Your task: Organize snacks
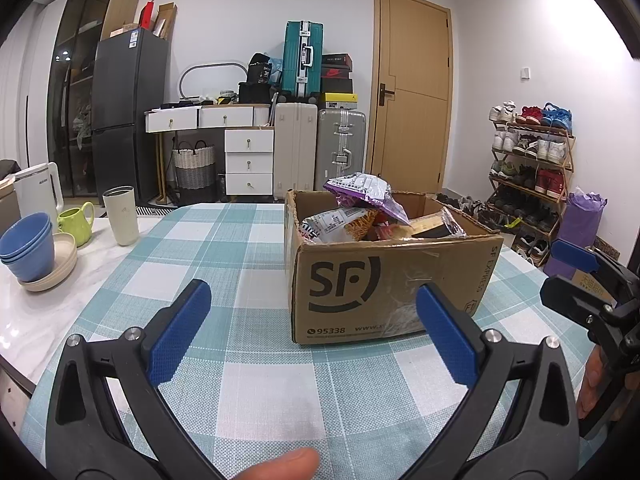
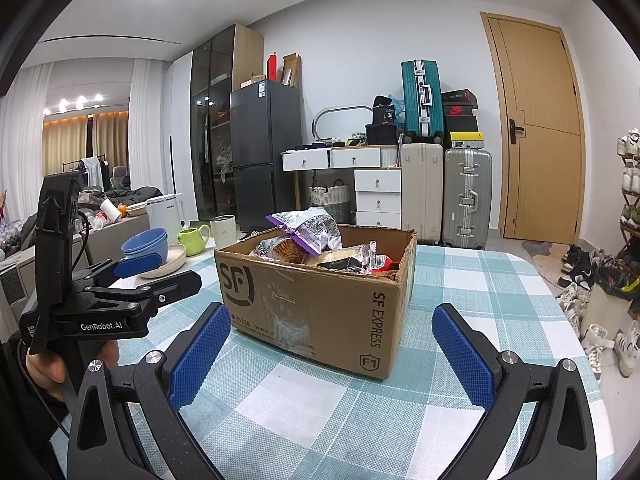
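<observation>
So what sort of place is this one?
Most likely a lived-in home, a dining corner near the entrance: a fridge, stacked suitcases, a shoe rack and a checked-cloth table.

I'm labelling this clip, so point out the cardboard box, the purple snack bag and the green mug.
cardboard box (image 1: 344,288), left wrist view, printed front wall.
purple snack bag (image 2: 308,232), right wrist view, crinkled middle.
green mug (image 1: 76,220), left wrist view, body.

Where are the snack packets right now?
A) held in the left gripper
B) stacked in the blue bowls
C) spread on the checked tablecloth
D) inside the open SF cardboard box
D: the snack packets sit piled in the open cardboard box, with the purple packet sticking up above its rim, while the left gripper and right gripper are both open and hold nothing.
</observation>
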A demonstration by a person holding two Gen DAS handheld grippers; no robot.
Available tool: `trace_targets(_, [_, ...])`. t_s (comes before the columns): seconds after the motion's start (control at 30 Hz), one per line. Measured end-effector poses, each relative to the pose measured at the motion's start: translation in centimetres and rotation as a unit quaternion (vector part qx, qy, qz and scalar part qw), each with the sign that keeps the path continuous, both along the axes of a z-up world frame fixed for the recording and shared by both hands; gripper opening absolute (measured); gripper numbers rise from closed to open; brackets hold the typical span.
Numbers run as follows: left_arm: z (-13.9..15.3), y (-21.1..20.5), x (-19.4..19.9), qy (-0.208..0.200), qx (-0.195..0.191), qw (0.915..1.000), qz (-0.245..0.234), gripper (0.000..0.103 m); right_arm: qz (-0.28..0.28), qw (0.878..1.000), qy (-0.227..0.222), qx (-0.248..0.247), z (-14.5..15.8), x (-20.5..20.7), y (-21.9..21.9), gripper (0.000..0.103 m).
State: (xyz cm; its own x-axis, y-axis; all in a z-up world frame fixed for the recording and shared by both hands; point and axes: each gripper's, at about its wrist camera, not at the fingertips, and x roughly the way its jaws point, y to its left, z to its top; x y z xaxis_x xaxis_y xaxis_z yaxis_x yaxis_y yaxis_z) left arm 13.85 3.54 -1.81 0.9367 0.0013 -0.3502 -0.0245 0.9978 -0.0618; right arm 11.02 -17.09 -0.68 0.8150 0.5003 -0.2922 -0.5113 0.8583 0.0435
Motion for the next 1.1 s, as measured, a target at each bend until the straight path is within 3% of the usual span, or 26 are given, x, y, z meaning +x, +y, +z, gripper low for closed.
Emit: trace_targets(1.1, [-0.14, -0.12, -0.13, -0.001, 0.001, 1.0000, -0.001, 0.102, 0.000, 1.000, 0.000, 0.000, -0.05, -0.01, -0.03, 0.102])
